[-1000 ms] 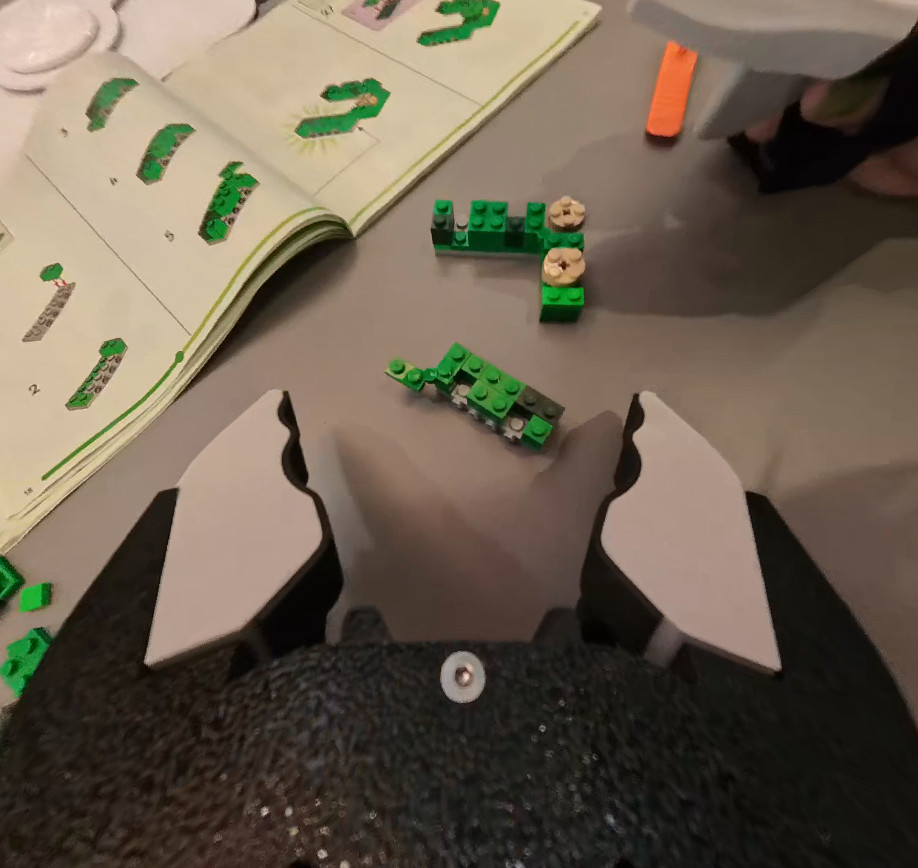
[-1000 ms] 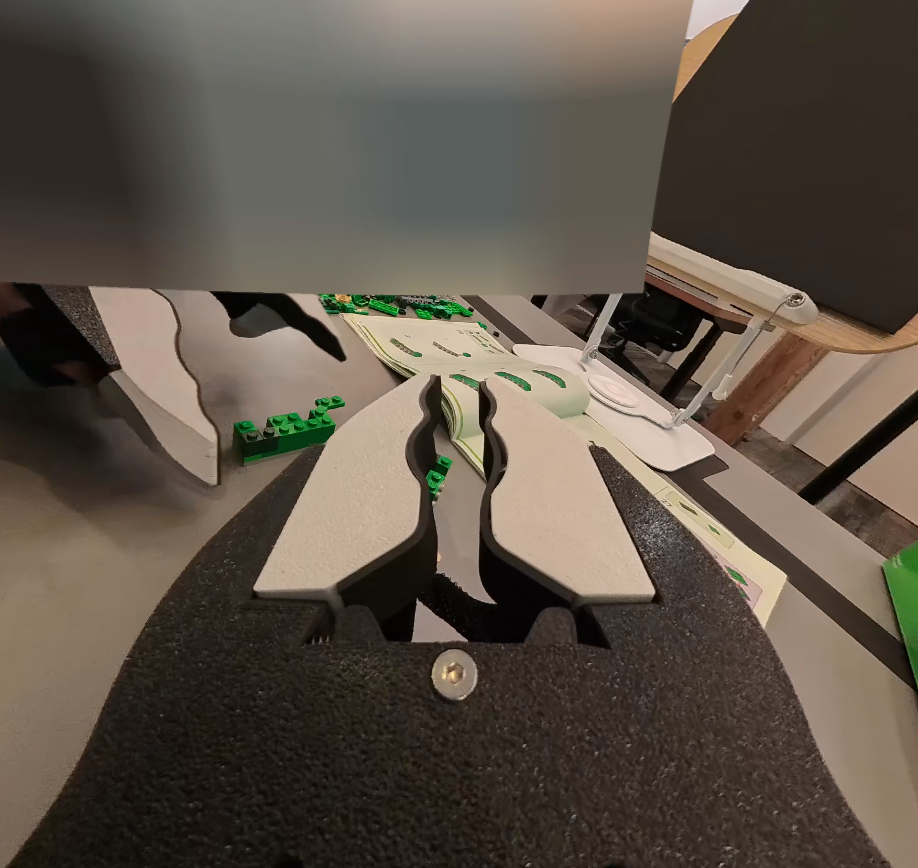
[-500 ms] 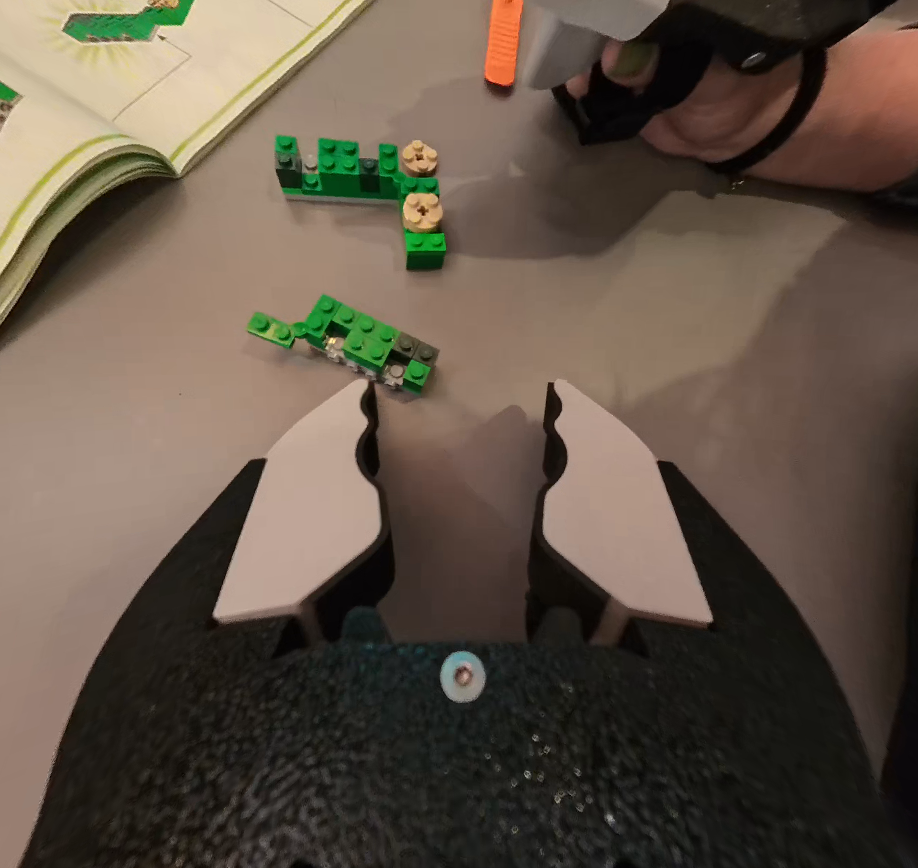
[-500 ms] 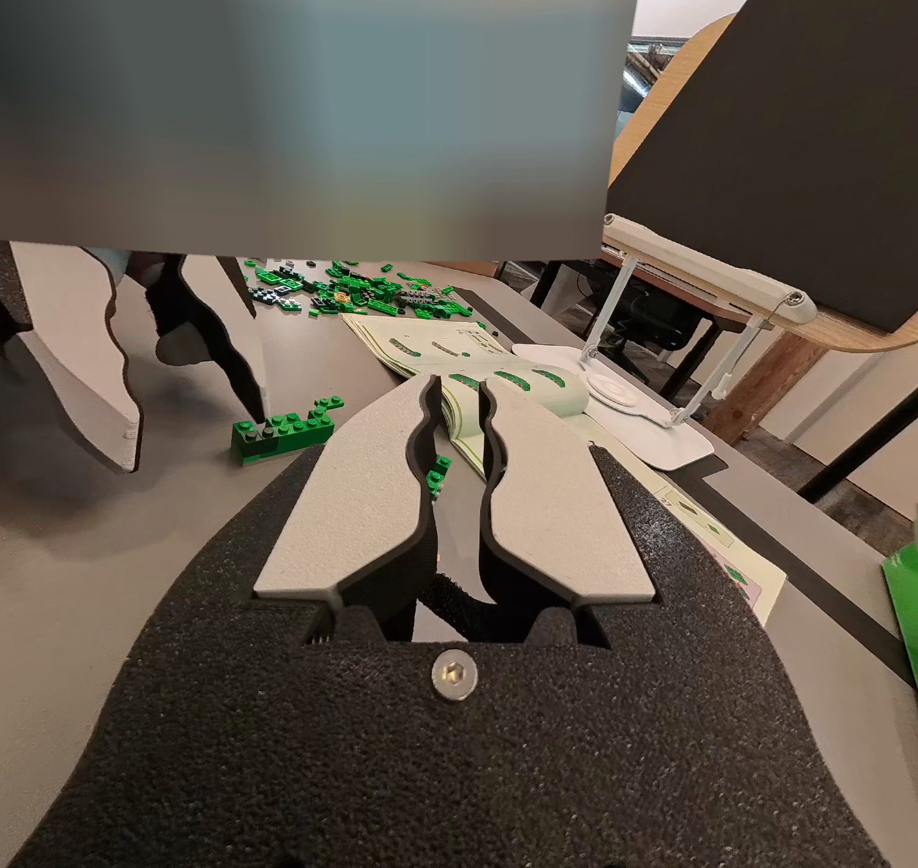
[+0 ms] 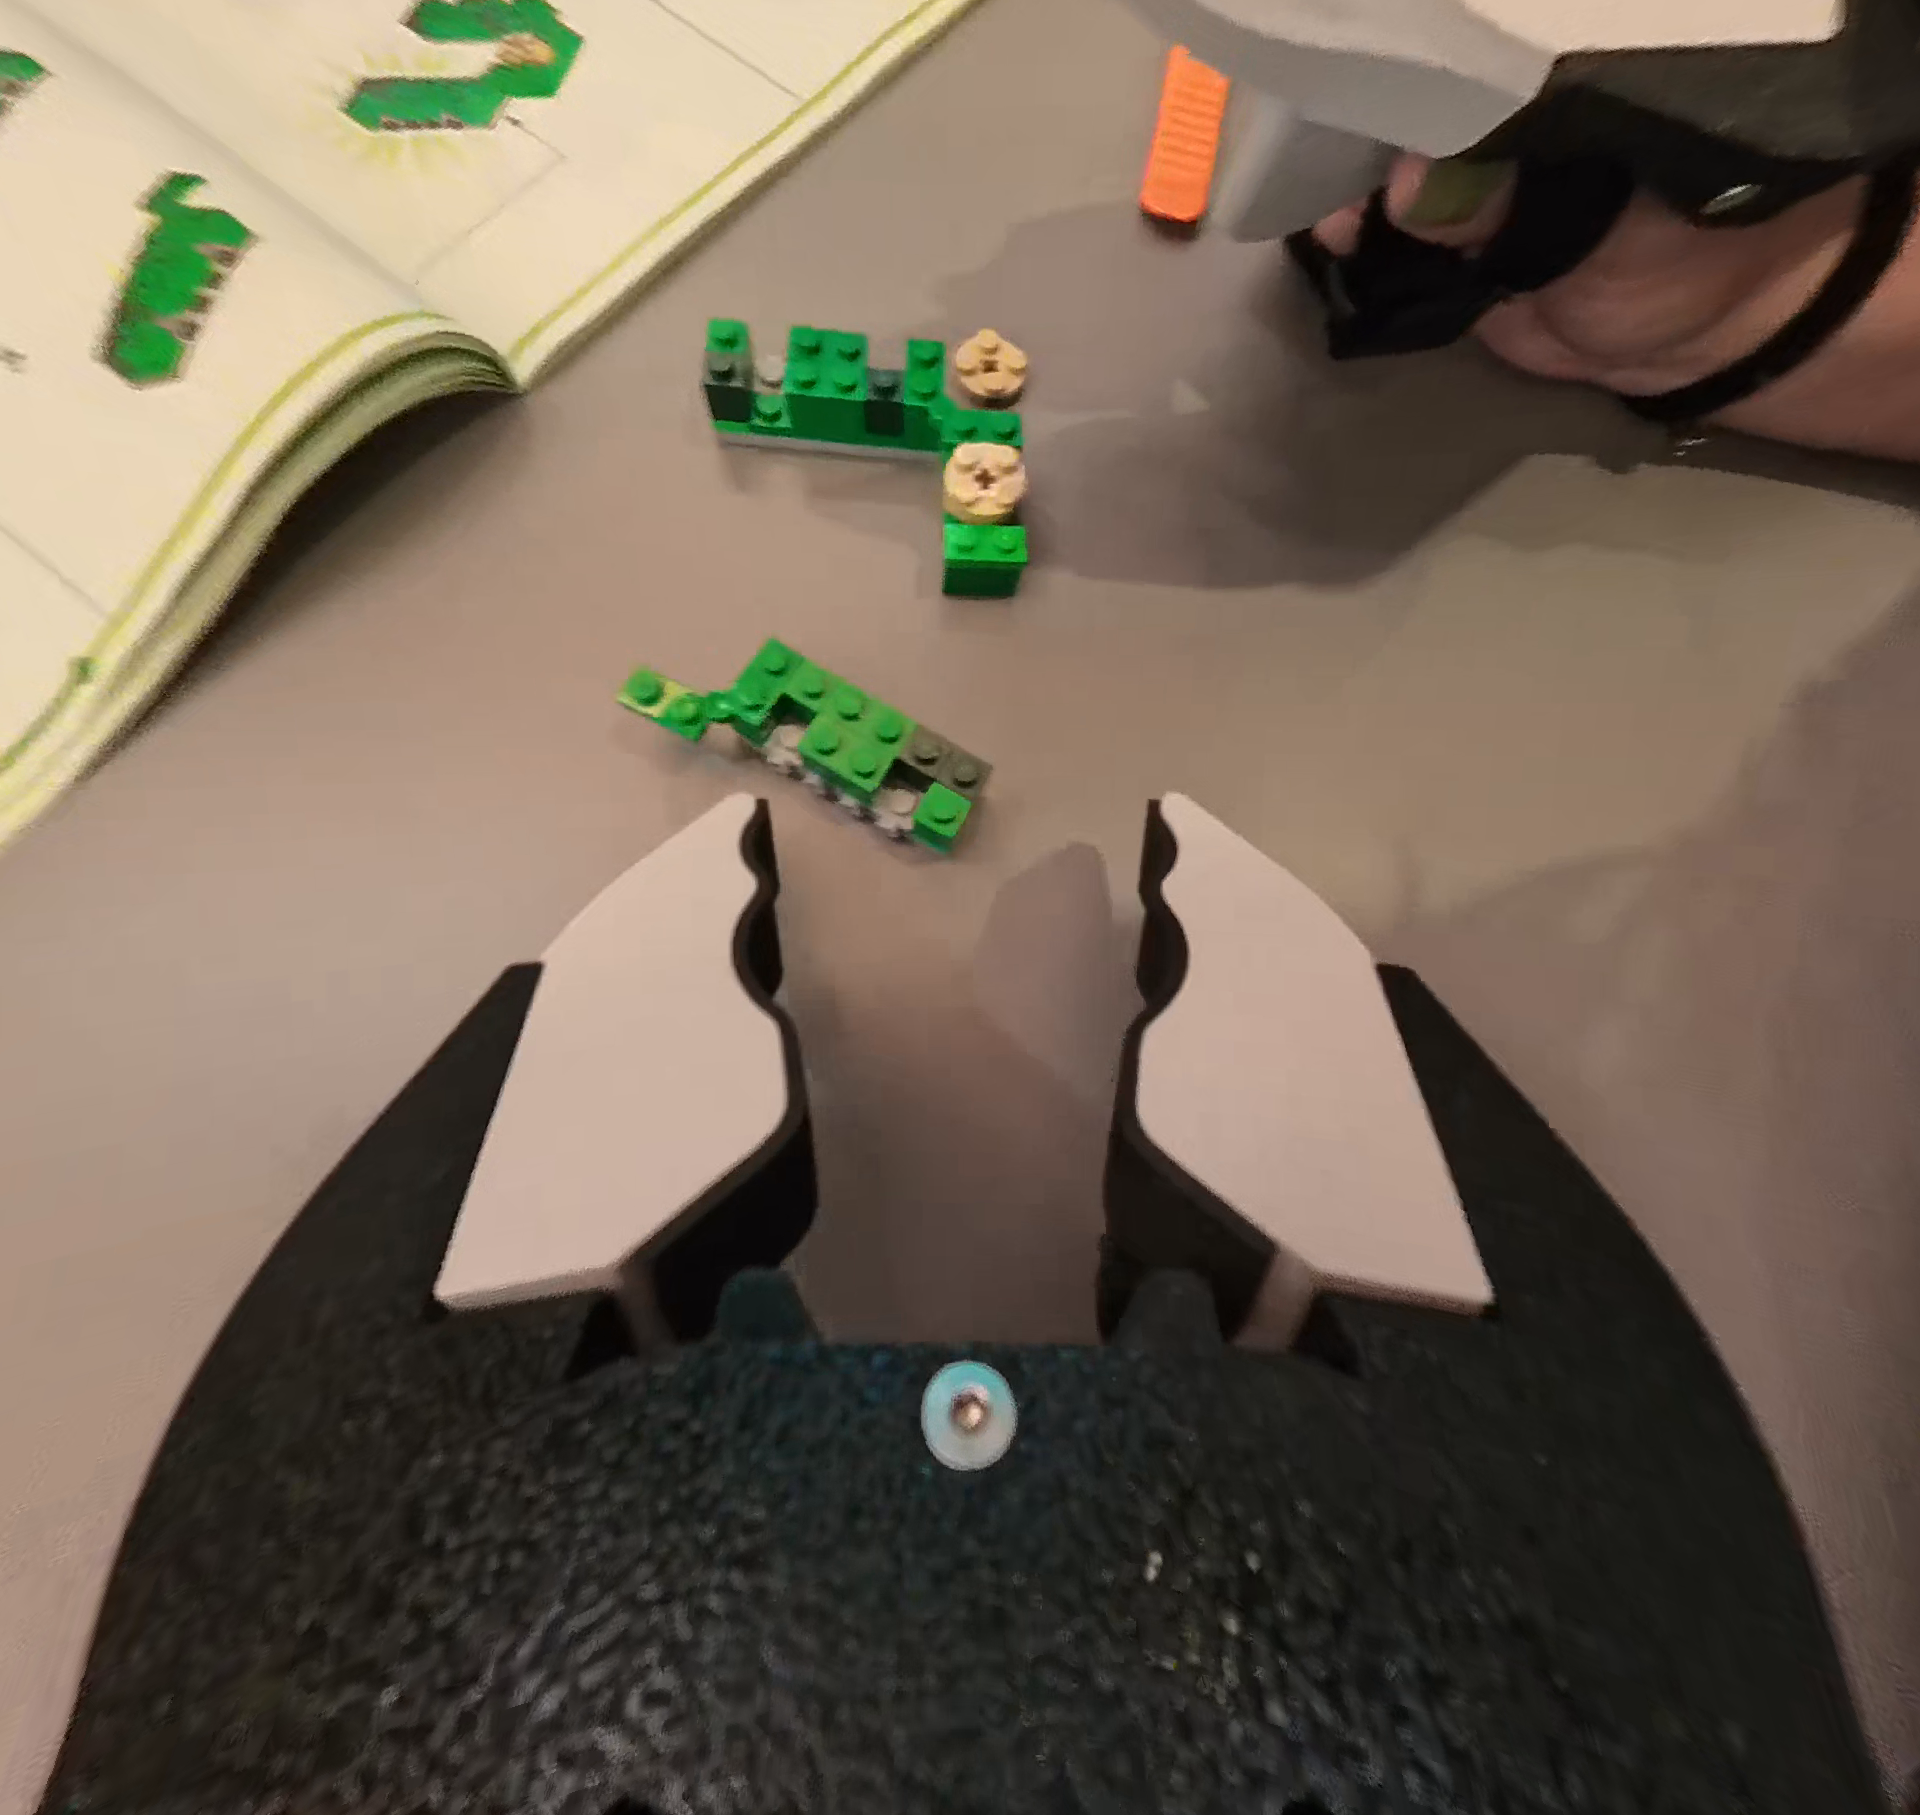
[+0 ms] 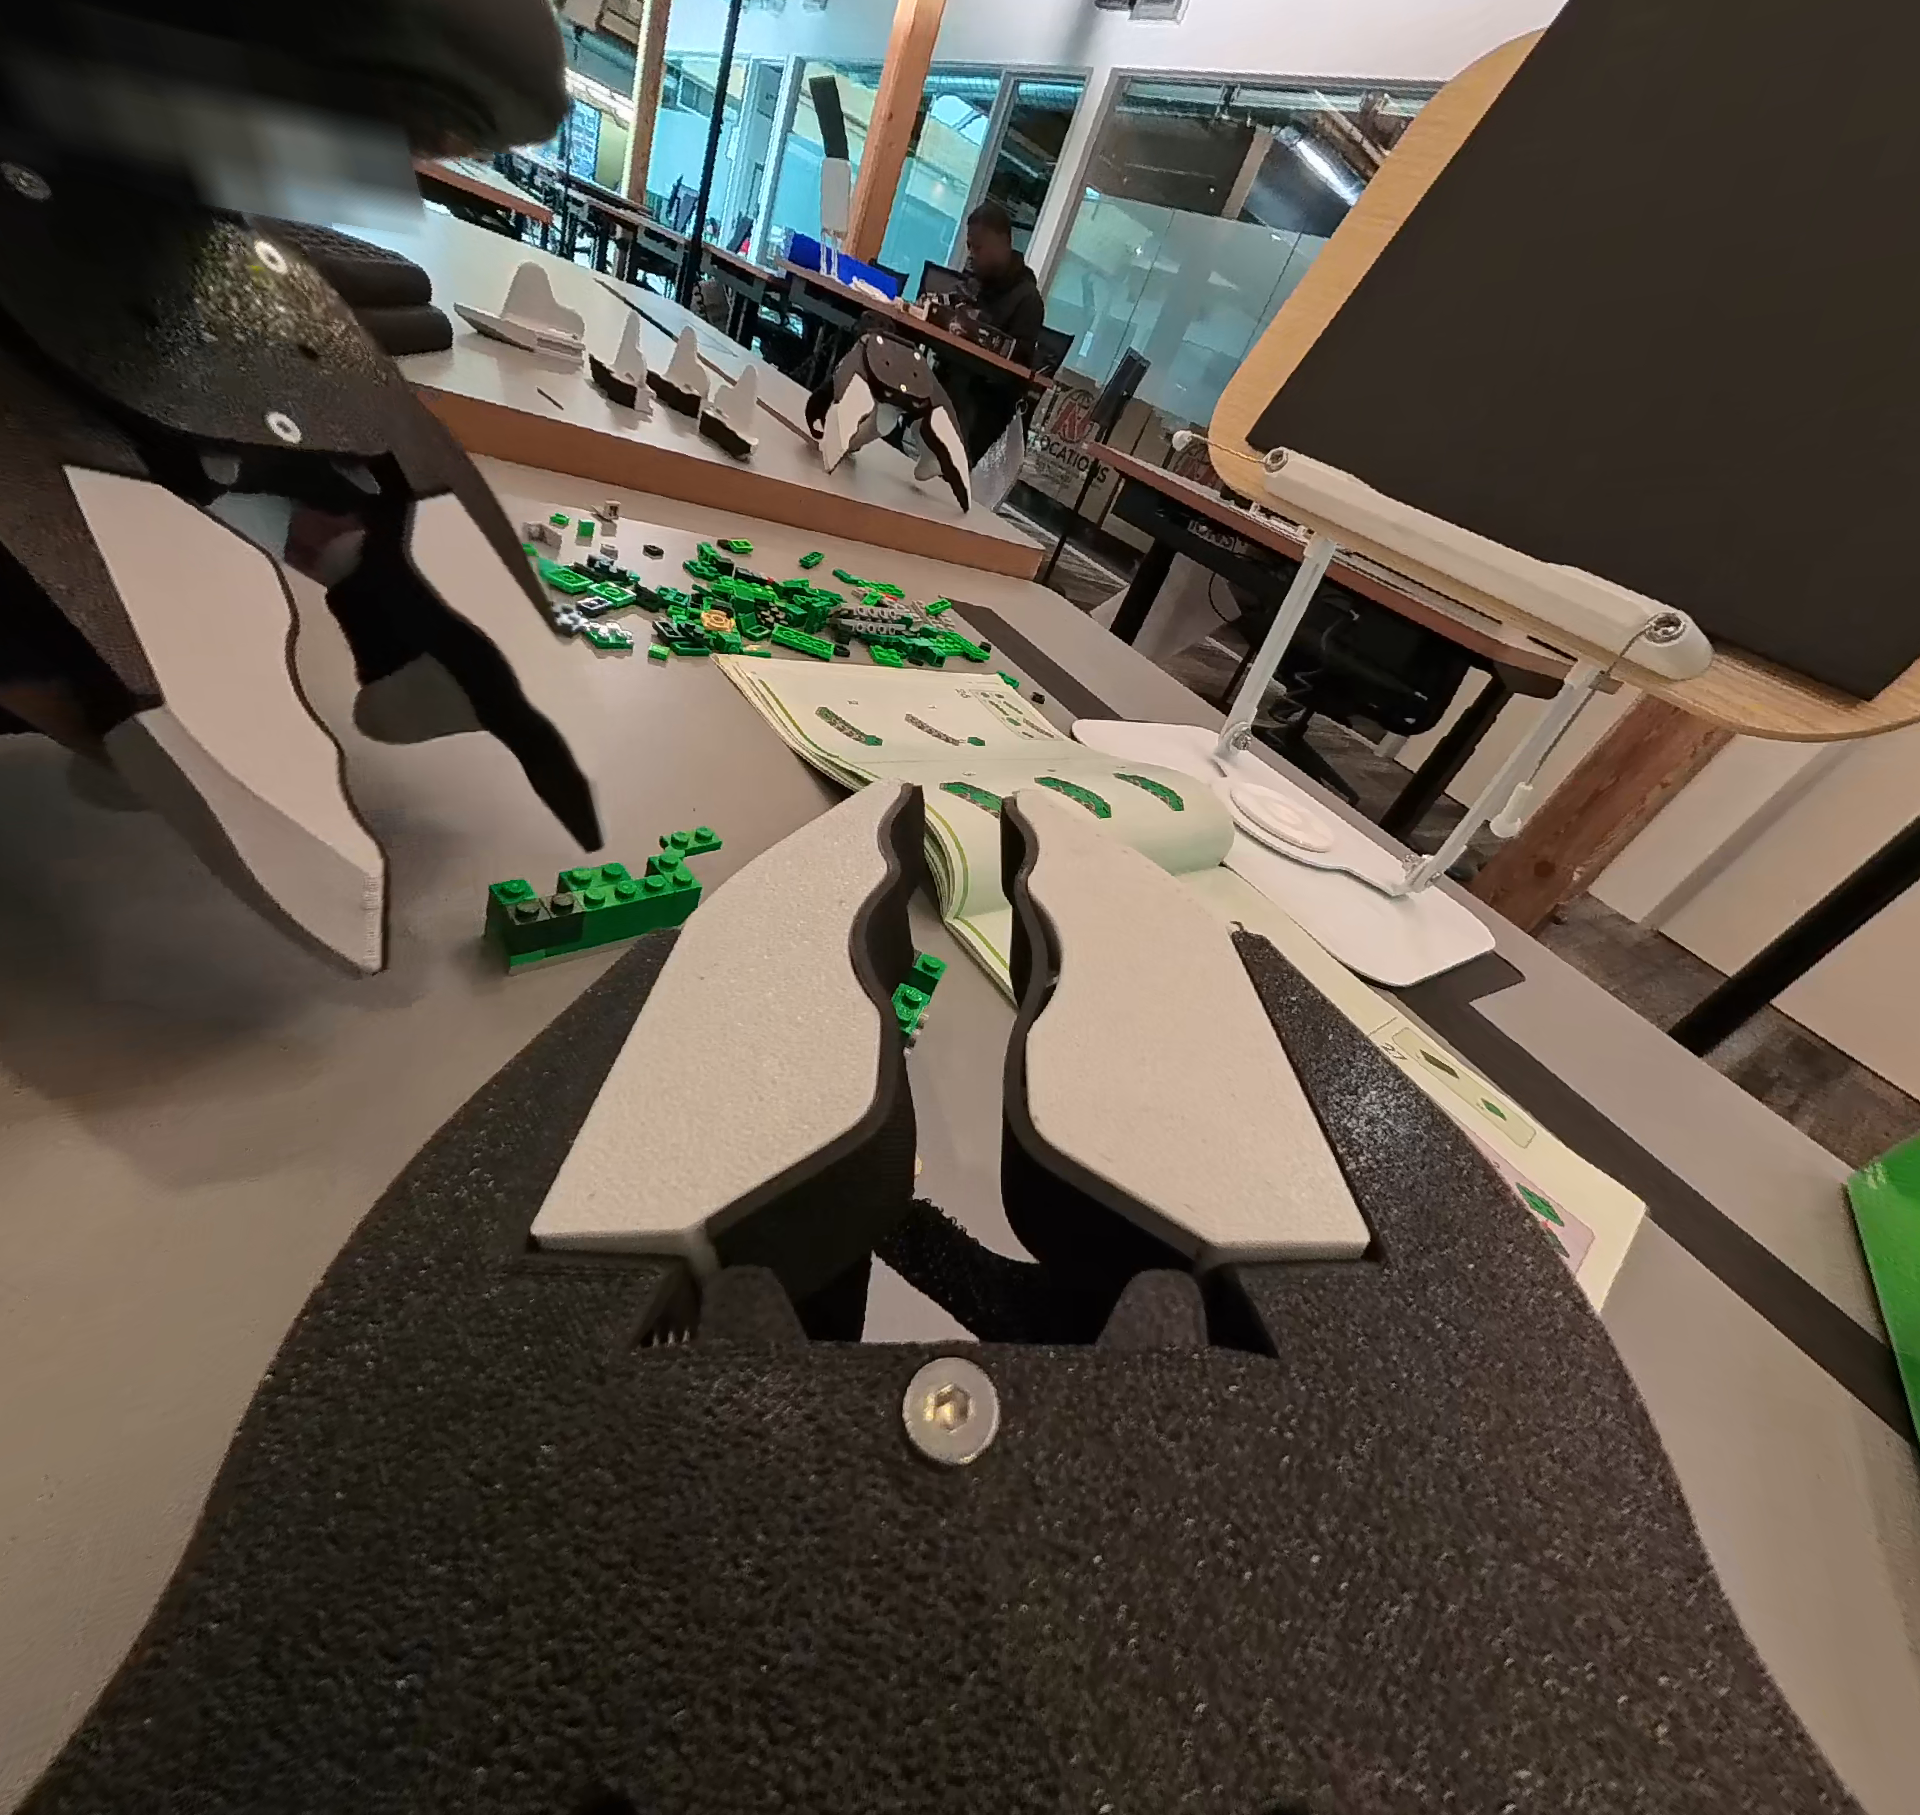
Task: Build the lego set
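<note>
My left gripper [image 5: 956, 815] is open and empty, low over the grey table [image 5: 1455, 830]. A small green brick assembly [image 5: 821, 737] lies just in front of its left fingertip, apart from it. An L-shaped green assembly with two tan round pieces [image 5: 883, 415] lies farther off. My right gripper [image 6: 961, 804] is nearly shut with a narrow empty gap; it also shows at the top right of the left wrist view [image 5: 1455, 20], held by a hand. In the right wrist view the left gripper [image 6: 478, 872] hovers by the small assembly [image 6: 592, 898].
An open instruction booklet [image 5: 312, 207] lies left of the assemblies. An orange brick separator [image 5: 1184, 139] lies beyond them. A pile of loose green bricks [image 6: 769, 612] sits past the booklet [image 6: 935, 726]. A white lamp base [image 6: 1351, 892] stands at the right. My hands' fingertips stand some 12 centimeters from each other. From the right gripper's tips to the orange brick separator [image 5: 1184, 139] is close to 15 centimeters.
My left gripper's jaws have narrowed to about half their earlier gap. It has come closer to the small green assembly. My right gripper has not visibly moved.
</note>
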The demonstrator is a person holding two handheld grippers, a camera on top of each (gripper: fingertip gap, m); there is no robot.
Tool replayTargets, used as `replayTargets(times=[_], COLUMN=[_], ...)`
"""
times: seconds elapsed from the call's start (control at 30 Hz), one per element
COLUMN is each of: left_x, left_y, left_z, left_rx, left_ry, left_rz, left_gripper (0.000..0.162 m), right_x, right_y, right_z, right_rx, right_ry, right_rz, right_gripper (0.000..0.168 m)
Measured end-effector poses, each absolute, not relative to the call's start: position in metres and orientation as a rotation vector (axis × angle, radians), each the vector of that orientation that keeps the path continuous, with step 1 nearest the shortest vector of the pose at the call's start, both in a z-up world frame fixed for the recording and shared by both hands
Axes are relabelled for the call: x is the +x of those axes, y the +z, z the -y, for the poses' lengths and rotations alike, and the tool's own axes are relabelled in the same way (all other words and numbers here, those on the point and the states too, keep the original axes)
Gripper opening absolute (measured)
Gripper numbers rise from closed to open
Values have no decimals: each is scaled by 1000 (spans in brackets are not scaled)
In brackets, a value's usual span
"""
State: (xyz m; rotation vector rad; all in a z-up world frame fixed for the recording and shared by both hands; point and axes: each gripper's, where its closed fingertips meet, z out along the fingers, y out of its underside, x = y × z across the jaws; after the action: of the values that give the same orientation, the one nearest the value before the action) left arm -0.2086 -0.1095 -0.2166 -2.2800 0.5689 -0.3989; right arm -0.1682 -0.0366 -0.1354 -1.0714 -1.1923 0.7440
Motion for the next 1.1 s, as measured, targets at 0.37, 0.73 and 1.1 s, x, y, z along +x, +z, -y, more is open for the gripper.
replayTargets(times=[0.37,0.73,1.1], left_x=[-198,-195,-187], left_y=[-212,-207,-205], left_z=[113,113,111], left_rx=[-2272,-2252,-2227], left_ry=[-432,-437,-459], left_rz=[-587,-592,-622], left_gripper=[57,56,57], right_x=[-169,-169,-169], right_y=[-136,-137,-137], right_z=[37,38,39], right_rx=[-1068,-1065,-1063], right_ry=[740,738,735], right_rz=[1199,1205,1210], right_gripper=[13,13,13])
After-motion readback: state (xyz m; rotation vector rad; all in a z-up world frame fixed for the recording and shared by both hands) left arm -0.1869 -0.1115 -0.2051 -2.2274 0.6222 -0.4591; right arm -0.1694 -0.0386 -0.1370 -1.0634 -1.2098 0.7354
